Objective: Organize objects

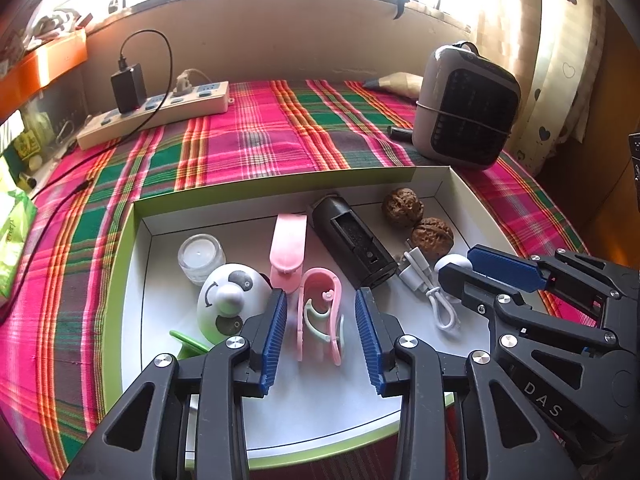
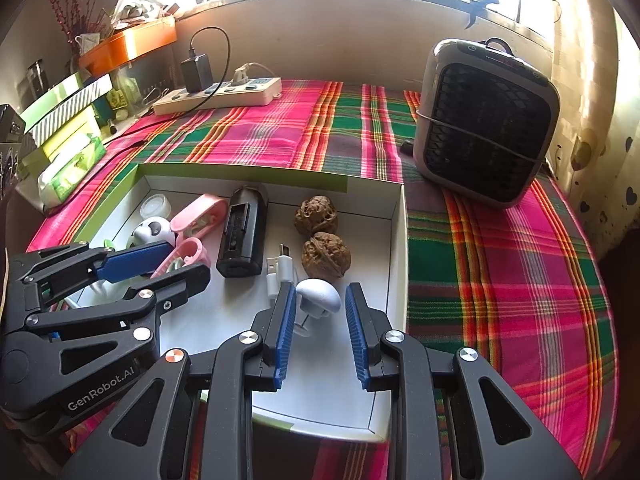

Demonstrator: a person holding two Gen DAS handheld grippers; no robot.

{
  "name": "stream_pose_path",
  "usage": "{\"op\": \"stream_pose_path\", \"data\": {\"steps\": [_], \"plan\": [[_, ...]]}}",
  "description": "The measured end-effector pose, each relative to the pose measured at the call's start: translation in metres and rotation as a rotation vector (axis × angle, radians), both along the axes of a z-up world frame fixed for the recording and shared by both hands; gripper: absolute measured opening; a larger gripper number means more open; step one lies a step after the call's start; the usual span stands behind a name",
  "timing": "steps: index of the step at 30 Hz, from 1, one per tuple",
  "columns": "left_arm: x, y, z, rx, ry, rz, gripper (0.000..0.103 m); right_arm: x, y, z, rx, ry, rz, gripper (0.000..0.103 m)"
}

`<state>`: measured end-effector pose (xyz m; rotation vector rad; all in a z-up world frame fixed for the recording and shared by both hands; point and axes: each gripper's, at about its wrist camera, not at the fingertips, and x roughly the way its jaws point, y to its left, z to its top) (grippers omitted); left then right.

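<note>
A white box with a green rim [image 1: 132, 240] [image 2: 396, 240] sits on the plaid cloth. In it lie a candle jar [image 1: 200, 258], a panda-face toy [image 1: 230, 300], a pink clip [image 1: 288, 248], a black device [image 1: 352, 240], two walnuts [image 1: 432, 236] and a white USB cable [image 1: 420, 276]. My left gripper [image 1: 320, 292] [image 2: 186, 258] is open over the box floor. A second pink clip [image 1: 320, 320] lies between its blue pads, clear of both. My right gripper [image 2: 320, 287] [image 1: 456, 264] is shut on a white mushroom-shaped piece [image 2: 318, 298] near the box's right wall.
A grey desk fan [image 1: 466, 108] [image 2: 486, 120] stands on the cloth behind the box to the right. A power strip [image 1: 160, 110] with a black charger lies at the back left. Boxes and an orange tray [image 2: 128, 46] crowd the left edge.
</note>
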<state>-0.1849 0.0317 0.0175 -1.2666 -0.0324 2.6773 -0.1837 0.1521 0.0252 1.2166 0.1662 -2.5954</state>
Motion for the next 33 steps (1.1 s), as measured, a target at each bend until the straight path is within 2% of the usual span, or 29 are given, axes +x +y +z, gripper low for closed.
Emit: {"op": "stream_pose_path", "data": {"steps": [4, 6, 7, 8, 33], "plan": [[0.004, 0.000, 0.002, -0.007, 0.008, 0.008, 0.034, 0.002, 0.000, 0.000, -0.004, 0.005, -0.005, 0.027], [0.006, 0.000, 0.004, -0.007, 0.012, 0.010, 0.034, 0.003, 0.001, 0.001, -0.009, 0.007, -0.008, 0.032], [0.007, 0.000, 0.005, -0.006, 0.013, 0.014, 0.034, 0.004, 0.001, 0.002, -0.011, 0.009, -0.010, 0.038], [0.009, 0.000, 0.006, -0.006, 0.014, 0.016, 0.034, 0.005, 0.001, 0.003, -0.021, 0.011, -0.006, 0.039], [0.061, -0.006, 0.026, -0.037, 0.081, 0.095, 0.035, 0.050, 0.000, 0.019, -0.074, 0.069, -0.007, 0.039]]}}
